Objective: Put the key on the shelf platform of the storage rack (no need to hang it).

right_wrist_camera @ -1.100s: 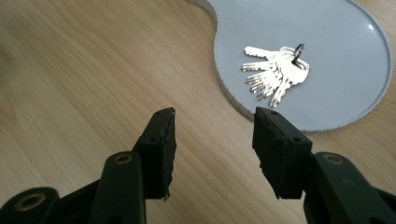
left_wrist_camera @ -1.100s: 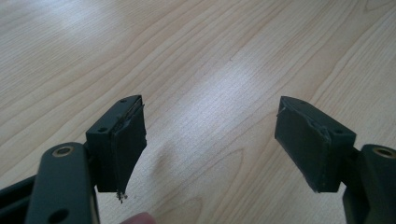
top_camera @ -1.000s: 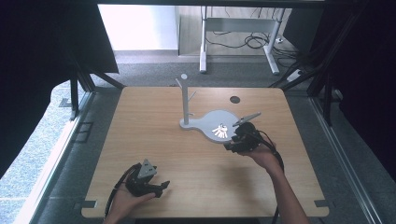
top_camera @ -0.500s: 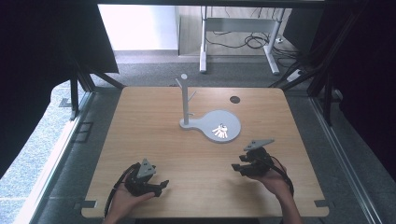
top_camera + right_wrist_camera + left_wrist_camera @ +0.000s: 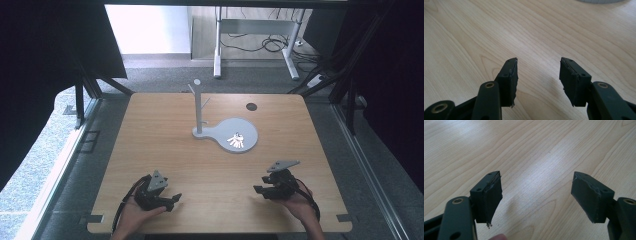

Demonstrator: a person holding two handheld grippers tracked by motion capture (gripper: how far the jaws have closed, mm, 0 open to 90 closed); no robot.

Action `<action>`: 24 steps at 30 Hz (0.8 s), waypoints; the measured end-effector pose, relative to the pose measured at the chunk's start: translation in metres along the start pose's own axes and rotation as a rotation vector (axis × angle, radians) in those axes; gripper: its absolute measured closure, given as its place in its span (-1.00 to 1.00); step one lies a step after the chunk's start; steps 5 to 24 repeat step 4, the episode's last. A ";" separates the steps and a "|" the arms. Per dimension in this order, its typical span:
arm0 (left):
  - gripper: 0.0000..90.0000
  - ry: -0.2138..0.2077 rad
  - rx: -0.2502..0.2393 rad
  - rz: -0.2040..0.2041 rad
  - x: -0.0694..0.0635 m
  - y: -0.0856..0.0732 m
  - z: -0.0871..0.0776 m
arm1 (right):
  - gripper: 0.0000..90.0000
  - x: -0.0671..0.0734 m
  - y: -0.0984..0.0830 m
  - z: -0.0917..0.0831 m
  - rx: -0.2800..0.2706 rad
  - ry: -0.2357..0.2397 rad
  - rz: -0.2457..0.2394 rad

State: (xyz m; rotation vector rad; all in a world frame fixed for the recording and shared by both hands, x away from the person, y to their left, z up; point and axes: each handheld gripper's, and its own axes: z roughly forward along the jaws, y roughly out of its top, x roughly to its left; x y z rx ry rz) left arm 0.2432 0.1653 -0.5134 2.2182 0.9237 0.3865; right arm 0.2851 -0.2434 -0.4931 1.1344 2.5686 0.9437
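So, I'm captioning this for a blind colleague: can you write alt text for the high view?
A person's two hands rest at the near edge of a wooden table, the left gripper and right gripper both open and empty. Farther back, a bunch of keys lies on the round base of a grey key stand.

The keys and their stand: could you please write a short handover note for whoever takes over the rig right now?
Left hand-held gripper: open, empty, low over the table's near edge.
Right hand-held gripper: open, empty, near the same edge.
Keys: lying on the round grey base of the peg stand, neither gripper near them.
Done: nothing is on the pegs.
Left: probably hanging the keys on a peg.
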 end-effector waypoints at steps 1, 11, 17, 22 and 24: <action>-0.44 0.000 0.000 0.001 0.000 0.000 0.000 | 0.10 0.000 0.000 -0.001 -0.007 -0.005 0.003; -0.44 0.000 0.000 0.000 0.000 0.000 -0.001 | 0.08 0.000 0.000 -0.002 -0.021 -0.015 0.006; -0.44 0.000 0.000 0.000 0.000 0.000 -0.001 | 0.08 0.000 0.000 -0.002 -0.021 -0.015 0.006; -0.44 0.000 0.000 0.000 0.000 0.000 -0.001 | 0.08 0.000 0.000 -0.002 -0.021 -0.015 0.006; -0.44 0.000 0.000 0.000 0.000 0.000 -0.001 | 0.08 0.000 0.000 -0.002 -0.021 -0.015 0.006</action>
